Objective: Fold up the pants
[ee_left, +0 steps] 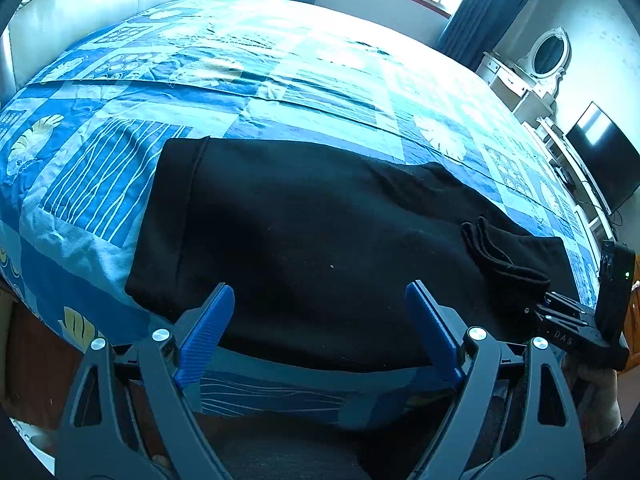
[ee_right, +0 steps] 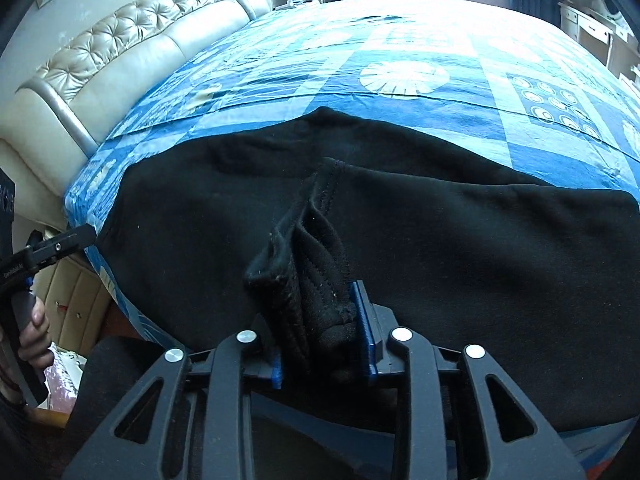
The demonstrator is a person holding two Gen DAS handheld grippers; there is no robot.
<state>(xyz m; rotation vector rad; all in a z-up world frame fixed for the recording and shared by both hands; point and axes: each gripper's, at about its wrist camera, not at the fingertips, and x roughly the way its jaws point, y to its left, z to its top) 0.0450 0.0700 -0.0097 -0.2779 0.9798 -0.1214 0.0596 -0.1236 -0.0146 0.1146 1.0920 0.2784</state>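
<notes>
A wide bed with a blue patchwork leaf-print cover [ee_left: 280,80] carries the black fabric pants [ee_left: 300,220], spread flat along its near edge. A cream tufted leather headboard [ee_right: 120,48] stands at one side. The right tongs [ee_right: 324,344] are clamped on a bunched cuff of the pants. The left tongs [ee_left: 320,332] gape wide over the cloth, gripping nothing.

We see a bed with a blue patterned bedspread [ee_left: 280,80], a cream tufted headboard [ee_right: 132,32], dark curtains [ee_left: 480,12], a white vanity mirror [ee_left: 550,54] and a television [ee_left: 604,156].
</notes>
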